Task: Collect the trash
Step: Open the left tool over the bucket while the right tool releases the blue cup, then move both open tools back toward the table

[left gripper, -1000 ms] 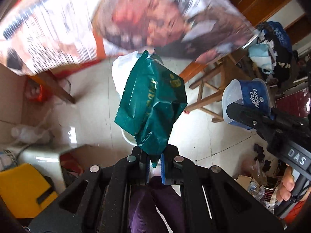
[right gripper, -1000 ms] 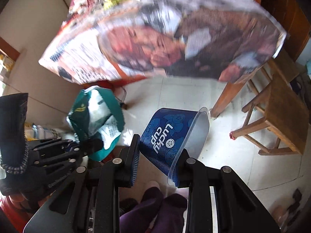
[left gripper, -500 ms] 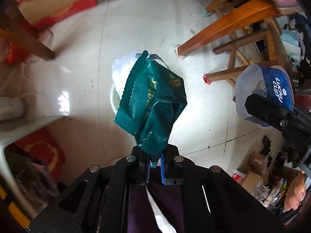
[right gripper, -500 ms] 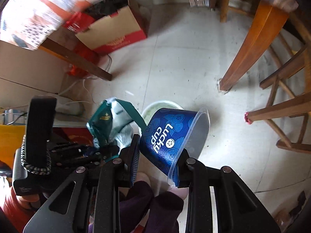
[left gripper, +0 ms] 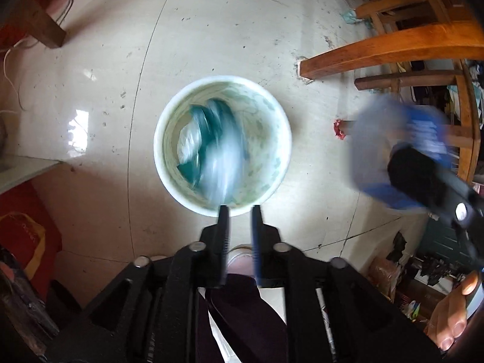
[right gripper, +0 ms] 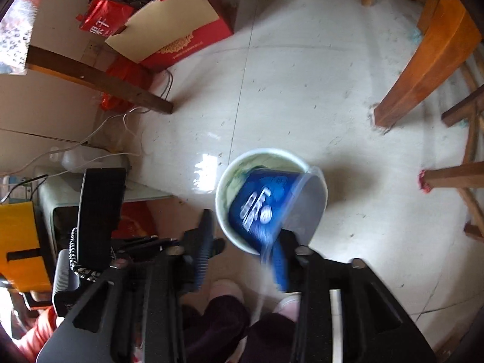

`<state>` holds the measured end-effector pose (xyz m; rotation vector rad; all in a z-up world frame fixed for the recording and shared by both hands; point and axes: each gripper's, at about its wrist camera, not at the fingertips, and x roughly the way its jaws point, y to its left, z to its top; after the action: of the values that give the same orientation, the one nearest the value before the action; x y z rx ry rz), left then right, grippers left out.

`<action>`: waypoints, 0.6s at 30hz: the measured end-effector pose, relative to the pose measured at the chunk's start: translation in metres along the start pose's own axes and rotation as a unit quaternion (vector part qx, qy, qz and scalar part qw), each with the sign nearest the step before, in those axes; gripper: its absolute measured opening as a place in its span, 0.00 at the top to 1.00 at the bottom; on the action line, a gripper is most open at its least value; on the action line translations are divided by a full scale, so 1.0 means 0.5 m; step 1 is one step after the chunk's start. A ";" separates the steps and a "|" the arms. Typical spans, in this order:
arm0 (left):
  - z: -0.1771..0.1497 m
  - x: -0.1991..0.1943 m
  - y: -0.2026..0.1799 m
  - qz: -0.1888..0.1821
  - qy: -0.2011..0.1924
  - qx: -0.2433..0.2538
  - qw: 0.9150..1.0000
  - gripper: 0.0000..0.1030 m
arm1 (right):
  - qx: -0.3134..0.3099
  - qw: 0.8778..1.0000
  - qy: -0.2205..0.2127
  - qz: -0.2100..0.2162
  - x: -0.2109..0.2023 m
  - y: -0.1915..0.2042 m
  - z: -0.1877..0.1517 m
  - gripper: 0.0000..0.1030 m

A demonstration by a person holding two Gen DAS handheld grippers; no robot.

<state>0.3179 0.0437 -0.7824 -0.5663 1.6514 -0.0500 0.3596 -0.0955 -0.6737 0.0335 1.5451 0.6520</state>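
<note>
The pale tiled floor lies open around the round white bin, giving free passage from above and from the far side. To the right, slanting orange-brown wooden furniture legs close that flank, one with a red-capped foot. To the left, a dark wooden table leg, a red and tan cardboard box and trailing white cords crowd the way.
</note>
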 end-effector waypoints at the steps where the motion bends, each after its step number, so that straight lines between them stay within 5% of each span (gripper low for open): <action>1: 0.002 0.003 0.001 0.006 -0.003 -0.004 1.000 0.66 | 0.005 1.000 0.002 0.000 0.005 -0.008 0.001 0.48; 10: 0.005 -0.068 0.003 0.035 -0.029 0.001 0.999 0.62 | 0.024 0.999 -0.008 -0.023 -0.047 0.007 -0.009 0.45; 18: -0.029 -0.251 -0.047 0.044 -0.058 0.022 0.997 0.62 | 0.022 0.998 -0.027 -0.043 -0.198 0.069 -0.018 0.45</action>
<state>0.3187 0.0676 -0.6564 -0.4548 1.5557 0.0112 0.3493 -0.1103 -0.5702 0.0183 1.4994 0.5458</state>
